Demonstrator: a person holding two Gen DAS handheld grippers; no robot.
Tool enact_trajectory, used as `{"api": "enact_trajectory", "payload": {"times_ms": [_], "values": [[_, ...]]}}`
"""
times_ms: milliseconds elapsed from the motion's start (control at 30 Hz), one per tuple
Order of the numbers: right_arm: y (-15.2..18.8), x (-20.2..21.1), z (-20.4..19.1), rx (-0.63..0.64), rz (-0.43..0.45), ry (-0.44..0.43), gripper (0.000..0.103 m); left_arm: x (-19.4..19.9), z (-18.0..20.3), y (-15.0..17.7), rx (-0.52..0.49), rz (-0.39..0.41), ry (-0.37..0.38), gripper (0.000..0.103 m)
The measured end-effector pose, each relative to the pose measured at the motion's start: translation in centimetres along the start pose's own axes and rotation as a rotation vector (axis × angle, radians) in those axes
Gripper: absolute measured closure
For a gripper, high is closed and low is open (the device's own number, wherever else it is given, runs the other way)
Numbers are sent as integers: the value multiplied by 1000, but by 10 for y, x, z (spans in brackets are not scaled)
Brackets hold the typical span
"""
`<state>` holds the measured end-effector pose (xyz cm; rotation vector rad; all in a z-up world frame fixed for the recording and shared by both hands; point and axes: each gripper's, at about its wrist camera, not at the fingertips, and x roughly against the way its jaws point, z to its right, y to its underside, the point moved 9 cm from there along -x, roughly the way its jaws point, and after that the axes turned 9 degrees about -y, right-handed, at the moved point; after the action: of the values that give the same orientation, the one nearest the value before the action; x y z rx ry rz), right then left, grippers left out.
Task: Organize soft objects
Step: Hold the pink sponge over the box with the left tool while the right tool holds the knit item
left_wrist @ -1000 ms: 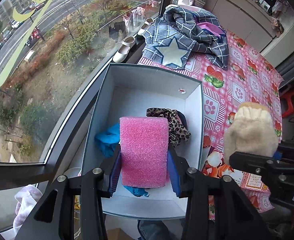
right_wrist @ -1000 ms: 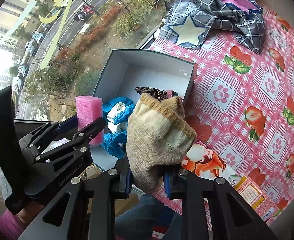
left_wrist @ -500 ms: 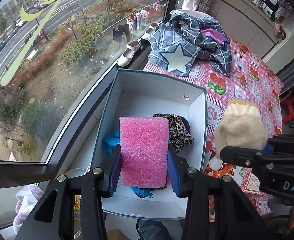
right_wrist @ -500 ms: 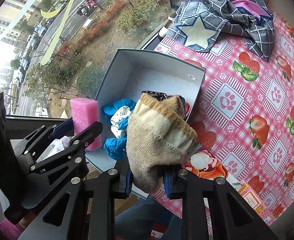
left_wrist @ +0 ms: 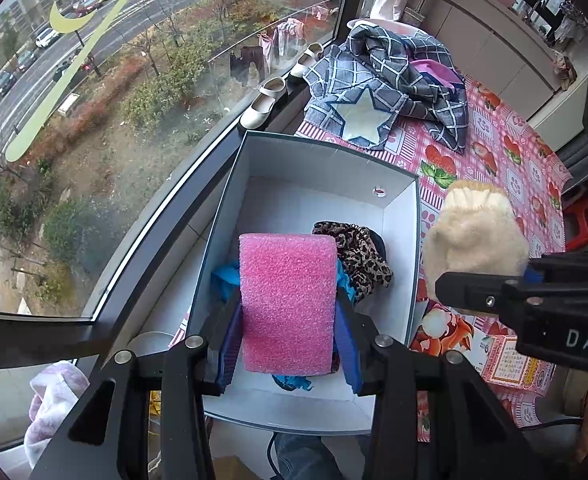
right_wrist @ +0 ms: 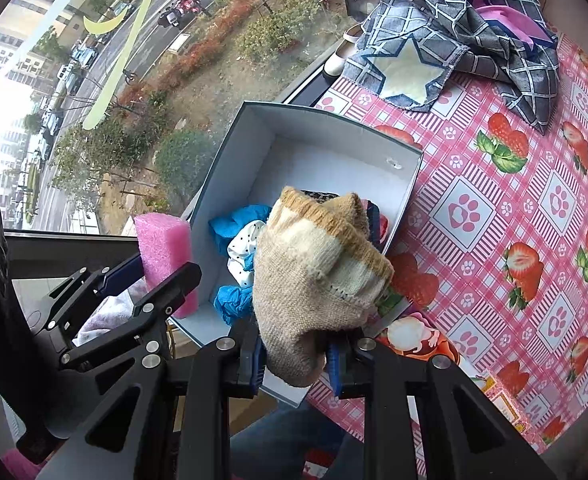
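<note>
Two grippers hang over a table covered in a pink checked oilcloth printed with strawberries and paw marks (right_wrist: 506, 184), pushed up against a big window looking down on a street. At the table's far end lies a crumpled grey-blue plaid cloth with a pale star patch (left_wrist: 378, 92). Nearer, at the window edge, stands an open white cardboard box with a dark rim (left_wrist: 306, 200); crumpled blue fabric (right_wrist: 234, 224), a white dotted piece (right_wrist: 246, 252) and a leopard-print scrap (left_wrist: 358, 256) lie in its near half. The left gripper (left_wrist: 288, 344) has its blue pads clamped on the sides of an upright pink foam block (left_wrist: 288, 304), held above the box's near end. The right gripper (right_wrist: 294, 360) is squeezed tight on a beige knitted sock with a tan cuff (right_wrist: 318, 292), held over the box's near right corner.
</note>
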<state>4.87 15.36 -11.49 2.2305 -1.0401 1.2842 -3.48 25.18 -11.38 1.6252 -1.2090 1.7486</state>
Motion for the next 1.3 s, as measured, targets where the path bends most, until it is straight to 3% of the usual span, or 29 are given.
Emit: {"api": "enact_trajectory", "payload": {"times_ms": [1300], "values": [[-14,-2,15,-30,26,32,78,-39,6,-5,-39,-78,-31,57]]}}
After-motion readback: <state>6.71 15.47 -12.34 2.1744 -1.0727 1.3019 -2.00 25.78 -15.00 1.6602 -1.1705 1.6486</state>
